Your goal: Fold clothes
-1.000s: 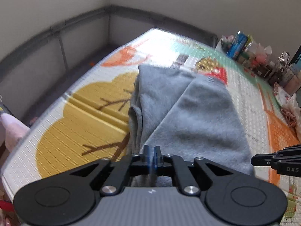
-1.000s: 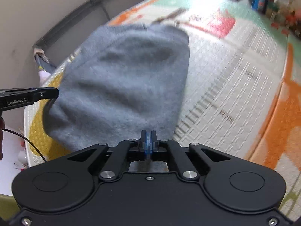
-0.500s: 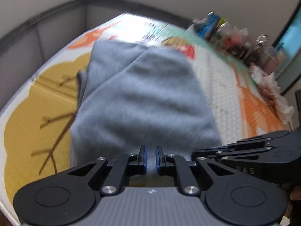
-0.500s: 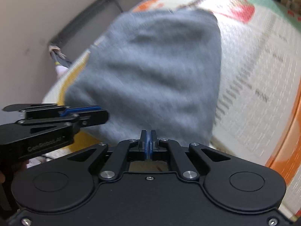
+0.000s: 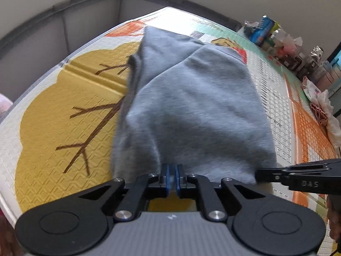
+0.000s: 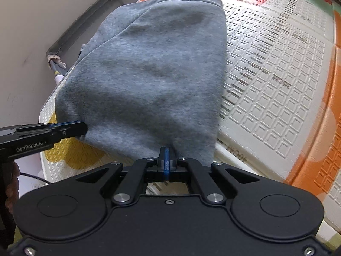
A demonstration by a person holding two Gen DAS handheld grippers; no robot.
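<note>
Here the left gripper [image 5: 172, 173] and right gripper [image 6: 166, 156] each pinch the near hem of the grey garment [image 5: 191, 111], which trails far across the play mat [image 5: 53, 115]. Judging by this, carry both corners level to keep edges aligned.

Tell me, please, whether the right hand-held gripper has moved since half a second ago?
Yes. In the left wrist view, the right hand-held gripper has slid rightward, off the gray garment toward the orange mat panel.
</note>
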